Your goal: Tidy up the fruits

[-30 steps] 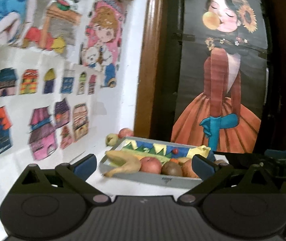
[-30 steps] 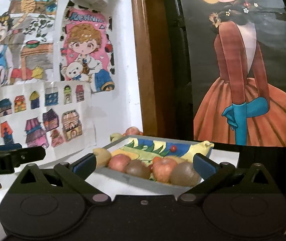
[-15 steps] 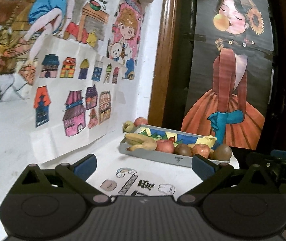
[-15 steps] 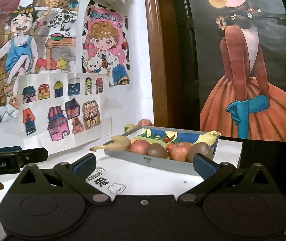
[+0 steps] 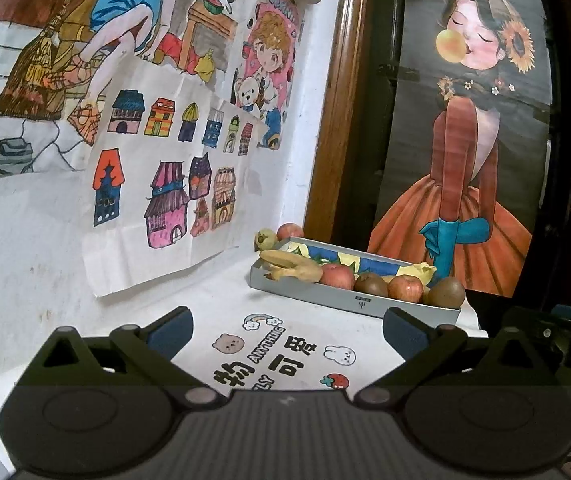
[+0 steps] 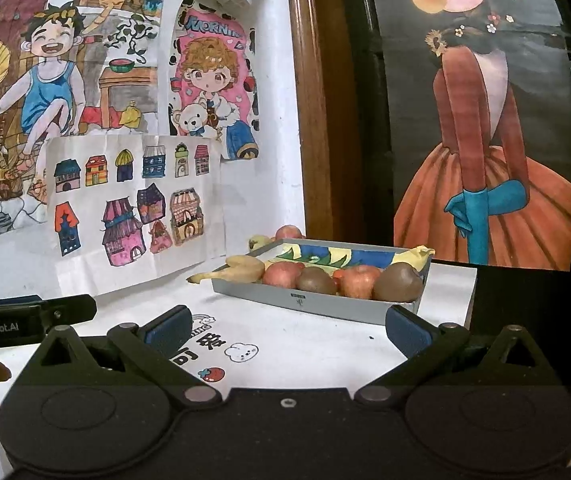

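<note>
We log both wrist views low over the white table (image 5: 213,304), facing the wall corner, sharing the fruit tray (image 5: 349,300) (image 6: 325,304) nearby.

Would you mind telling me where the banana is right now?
In both wrist views the banana lies at the left end of the grey tray, its tip overhanging the rim, beside a red apple.

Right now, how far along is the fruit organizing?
Mostly done, it seems. The grey tray holds a front row: banana, two red apples and two kiwis. Nothing is in hand: the left gripper and right gripper are both open and empty, short of the tray. Possibly left: a green fruit and another red apple sitting behind the tray by the wall.
</note>
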